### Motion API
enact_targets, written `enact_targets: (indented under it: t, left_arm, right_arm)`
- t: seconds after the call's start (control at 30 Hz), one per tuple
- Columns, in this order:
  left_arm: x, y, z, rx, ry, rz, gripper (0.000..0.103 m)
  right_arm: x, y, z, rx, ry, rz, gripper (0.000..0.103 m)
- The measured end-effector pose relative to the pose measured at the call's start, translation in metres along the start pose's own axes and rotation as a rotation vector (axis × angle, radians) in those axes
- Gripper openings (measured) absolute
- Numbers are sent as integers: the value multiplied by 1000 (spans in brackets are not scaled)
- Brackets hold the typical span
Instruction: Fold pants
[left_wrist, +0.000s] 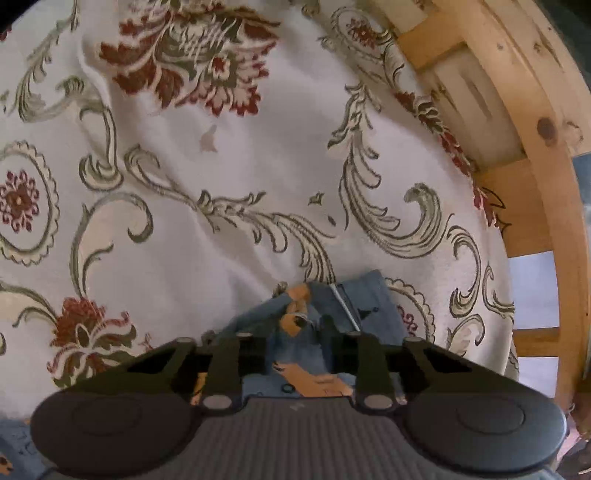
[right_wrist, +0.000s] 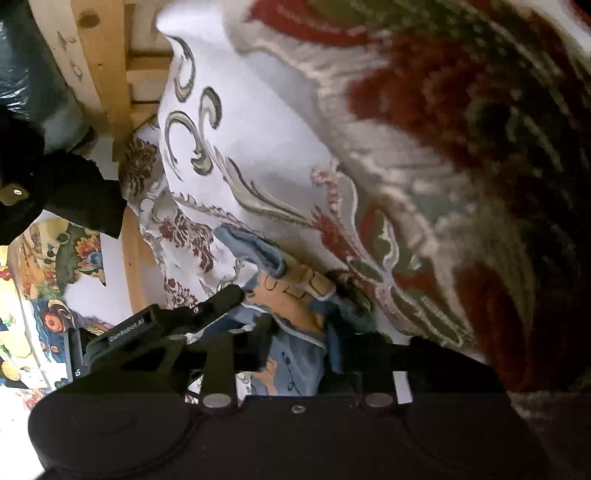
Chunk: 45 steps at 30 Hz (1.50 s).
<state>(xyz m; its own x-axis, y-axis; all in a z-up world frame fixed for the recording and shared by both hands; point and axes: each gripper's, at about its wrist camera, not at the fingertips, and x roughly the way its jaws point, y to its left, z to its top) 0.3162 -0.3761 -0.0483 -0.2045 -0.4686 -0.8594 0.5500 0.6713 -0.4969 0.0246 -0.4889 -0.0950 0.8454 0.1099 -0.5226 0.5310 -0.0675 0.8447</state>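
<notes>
- Left wrist view: the left gripper (left_wrist: 295, 343) was clamped on a bunched edge of the pants (left_wrist: 347, 306), blue with orange print, which ran toward 1 o'clock over the floral bedcover (left_wrist: 221, 166).
- Right wrist view: the right gripper (right_wrist: 295, 347) pinched the same cloth (left gripper at 9 o'clock, adjacent); only here was the wooden frame (right_wrist: 92, 55) at 11 o'clock.

Pants (left_wrist: 325, 314): mostly hidden behind gripper bodies, both views. Bedspread (right_wrist: 480, 147): blurred at right, right wrist view. Left gripper (right_wrist: 218, 301): partly hidden.
</notes>
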Motion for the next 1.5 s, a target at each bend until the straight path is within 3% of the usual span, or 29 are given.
enact_targets:
  t: [0.03,0.17,0.3,0.43,0.5,0.53,0.57,0.63,0.73,0.83,0.9,1.0,1.03,1.07,1.1,1.13,1.17,1.27,1.5]
  left_arm:
    - [-2,-2,0,4,-8,4,22]
    - [-8,-18,-3,68,-43,36,20]
    - [-16,-35,-8,123,-108,7,19]
    - [-28,-52,-20,255,-230,-11,19]
    - [-25,-59,-23,295,-271,7,40]
    - [-22,-59,-23,282,-272,17,62]
    - [-18,-59,-23,261,-273,20,67]
    - [-20,-55,-25,235,-290,20,65]
    - [-26,-52,-25,222,-319,28,65]
    - [-31,-54,-26,280,-303,30,66]
    - [-25,-60,-21,327,-256,38,66]
    - [-10,-69,-13,387,-158,36,65]
    - [-4,-72,-11,406,-125,40,60]
    - [1,-75,-11,422,-102,58,50]
    - [5,-77,-9,434,-88,76,42]
    - [9,-78,-9,439,-75,95,27]
    - [11,-79,-8,436,-64,108,23]
    - [6,-81,-13,439,-107,91,19]
    - [-15,-86,-42,467,-312,80,18]
  right_arm:
    - [-2,1,-1,-15,-9,3,19]
    - [-10,19,-10,-171,-78,-31,17]
    - [-25,58,-41,-524,-233,-131,17]
    - [-31,88,-88,-886,-402,-262,18]
    - [-26,84,-98,-952,-412,-347,23]
    - [-20,82,-97,-952,-395,-396,26]
    - [-16,77,-94,-933,-368,-434,27]
    - [-14,66,-83,-875,-323,-477,33]
    - [-22,58,-73,-805,-319,-450,43]
    - [-22,62,-76,-827,-346,-435,54]
    - [-25,60,-77,-815,-348,-421,54]
    - [-32,57,-74,-766,-349,-393,47]
    - [-33,56,-72,-751,-351,-382,44]
    - [-36,55,-71,-739,-353,-370,41]
    - [-36,56,-71,-730,-354,-360,30]
    - [-37,56,-70,-725,-355,-354,23]
    - [-36,57,-70,-722,-356,-351,19]
    - [-36,57,-71,-728,-357,-340,10]
    - [-39,66,-85,-834,-420,-348,8]
